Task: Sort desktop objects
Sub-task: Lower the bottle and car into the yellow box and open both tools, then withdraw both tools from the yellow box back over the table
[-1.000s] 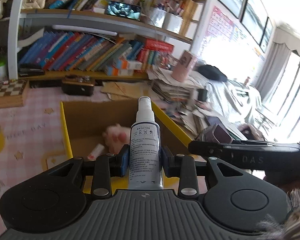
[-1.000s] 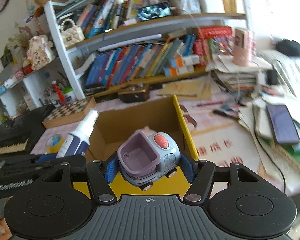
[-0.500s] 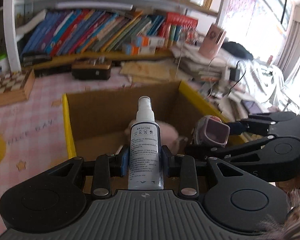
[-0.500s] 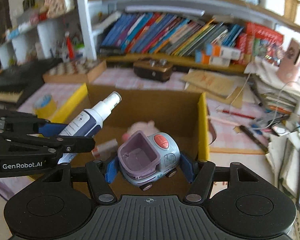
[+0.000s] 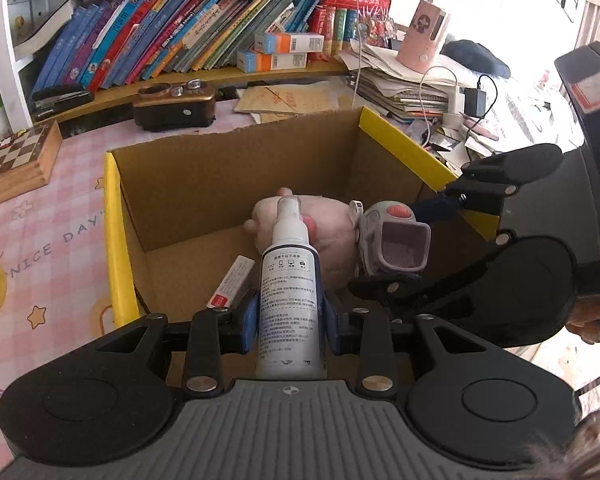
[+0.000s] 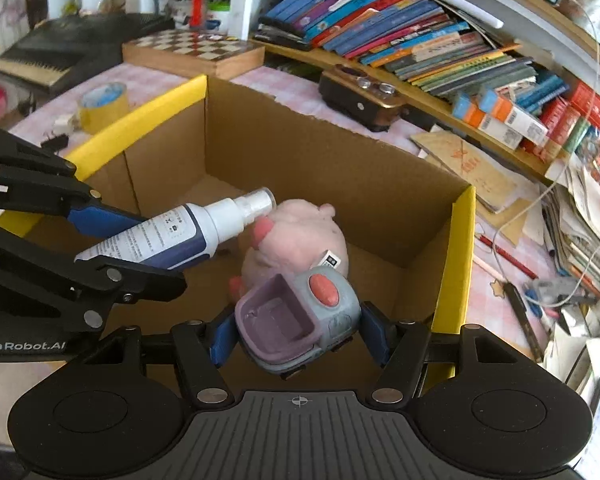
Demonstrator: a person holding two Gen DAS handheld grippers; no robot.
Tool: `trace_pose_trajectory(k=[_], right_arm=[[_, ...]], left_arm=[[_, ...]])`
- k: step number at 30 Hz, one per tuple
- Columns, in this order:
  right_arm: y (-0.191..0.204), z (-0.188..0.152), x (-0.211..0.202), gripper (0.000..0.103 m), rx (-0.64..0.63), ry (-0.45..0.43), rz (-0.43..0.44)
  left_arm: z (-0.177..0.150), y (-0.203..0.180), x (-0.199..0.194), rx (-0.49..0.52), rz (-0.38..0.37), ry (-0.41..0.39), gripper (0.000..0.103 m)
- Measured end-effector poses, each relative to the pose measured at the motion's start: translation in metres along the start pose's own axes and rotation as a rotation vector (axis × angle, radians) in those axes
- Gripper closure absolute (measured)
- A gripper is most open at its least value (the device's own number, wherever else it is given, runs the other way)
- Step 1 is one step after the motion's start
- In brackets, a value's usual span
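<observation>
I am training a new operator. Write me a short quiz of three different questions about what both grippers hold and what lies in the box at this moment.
1. True or false: the left gripper is shut on the spray bottle.
2. Multiple choice: what does the right gripper hold over the cardboard box?
A. a roll of tape
B. a grey and purple toy car
C. a chessboard
3. Fill in: besides the pink plush toy, a small white and red ____ lies on the box floor.

Key: 1 true; 2 B; 3 tube.
</observation>
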State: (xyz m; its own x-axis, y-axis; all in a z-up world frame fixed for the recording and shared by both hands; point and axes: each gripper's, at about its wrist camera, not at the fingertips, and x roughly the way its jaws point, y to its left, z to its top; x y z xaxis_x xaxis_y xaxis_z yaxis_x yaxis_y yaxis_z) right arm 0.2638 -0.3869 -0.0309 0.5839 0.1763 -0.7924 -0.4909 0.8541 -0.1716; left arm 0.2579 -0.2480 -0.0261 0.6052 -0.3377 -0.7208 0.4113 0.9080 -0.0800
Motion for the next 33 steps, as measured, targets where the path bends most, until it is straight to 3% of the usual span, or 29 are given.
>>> trace_pose_trajectory(k=[7,9,11,14,16,23,33], right_arm=[[-0.003,0.001,-0.003,0.032,0.030,-0.012,-0.005],[-0.005,-0.001,-0.006,0.031,0.057,-0.016,-0.011],[-0.008,-0.003,-0.013,0.029,0.100,-0.028,-0.012],[-0.011,-0.008,-0.027,0.022,0.185,-0.064,-0.005],[-0.010,-0.010,-0.038,0.015,0.231,-0.089,-0.019],[-0.001,-0.020,-0.073,0.012,0.390,-0.174,-0.079],[0.025,-0.051,-0.105,0.011,0.564,-0.229,-0.186]], left_arm=[[-0.002,0.000,-0.009,-0.005,0.018,-0.063,0.066],[-0.001,0.000,-0.015,-0.006,0.026,-0.090,0.052],[0.000,0.003,-0.024,-0.021,0.048,-0.123,0.024],[0.000,0.006,-0.043,-0.047,0.028,-0.179,0.018],[-0.002,0.005,-0.054,-0.053,0.041,-0.205,0.015],[-0.022,0.009,-0.093,-0.106,0.105,-0.272,0.006],[-0.062,0.028,-0.132,-0.165,0.133,-0.291,0.004]])
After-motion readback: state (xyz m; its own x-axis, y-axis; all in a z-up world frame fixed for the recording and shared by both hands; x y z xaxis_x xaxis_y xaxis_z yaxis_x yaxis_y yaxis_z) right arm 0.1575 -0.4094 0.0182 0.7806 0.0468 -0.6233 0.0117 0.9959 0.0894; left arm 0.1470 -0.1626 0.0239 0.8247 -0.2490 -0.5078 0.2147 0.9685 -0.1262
